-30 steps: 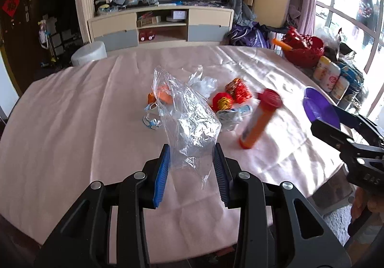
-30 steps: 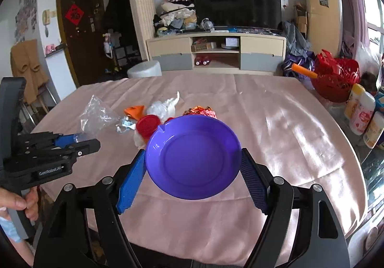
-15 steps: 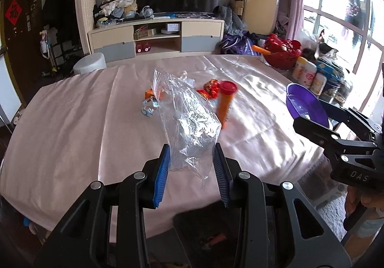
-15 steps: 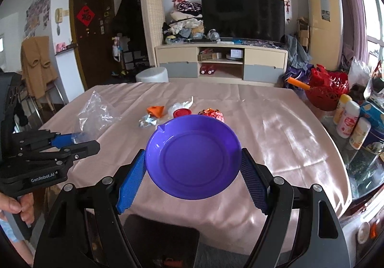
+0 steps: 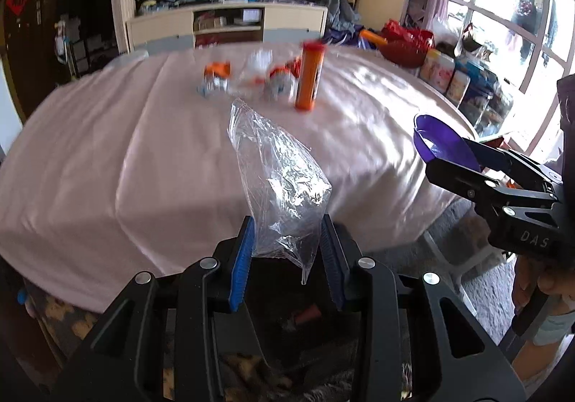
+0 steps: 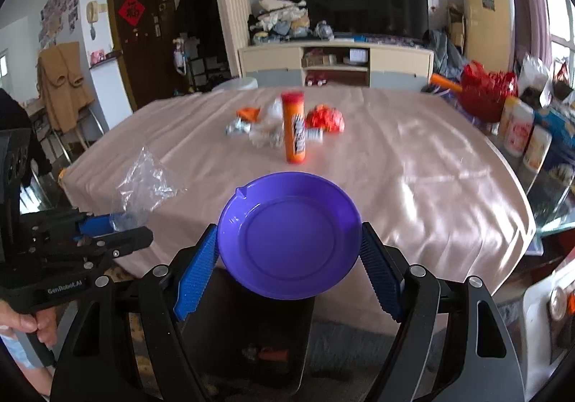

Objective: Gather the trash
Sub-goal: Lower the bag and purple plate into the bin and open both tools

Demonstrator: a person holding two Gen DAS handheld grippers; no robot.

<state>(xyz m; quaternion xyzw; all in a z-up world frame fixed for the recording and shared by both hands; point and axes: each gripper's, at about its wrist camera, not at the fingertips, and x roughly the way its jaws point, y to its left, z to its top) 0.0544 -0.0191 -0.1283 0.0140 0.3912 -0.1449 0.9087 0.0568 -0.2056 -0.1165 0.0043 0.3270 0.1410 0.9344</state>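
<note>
My left gripper (image 5: 287, 247) is shut on a crumpled clear plastic bag (image 5: 278, 182) and holds it off the near table edge, above a dark bin (image 5: 287, 323) on the floor. My right gripper (image 6: 289, 258) is shut on a purple plastic plate (image 6: 289, 234), also held off the table edge over the bin (image 6: 251, 337). The plate shows in the left wrist view (image 5: 444, 145) at the right. The bag shows in the right wrist view (image 6: 143, 182) at the left. Several wrappers (image 6: 323, 119) lie mid-table.
An upright orange tube with a red cap (image 6: 294, 128) stands by the wrappers on the pink tablecloth (image 6: 413, 164). Bottles (image 6: 517, 132) and a red basket (image 6: 485, 92) line the right side. A TV cabinet (image 6: 337, 64) stands behind.
Both grippers have pulled back from the table with the bag and the plate, and now hang past its near edge over the bin. The table items look farther away.
</note>
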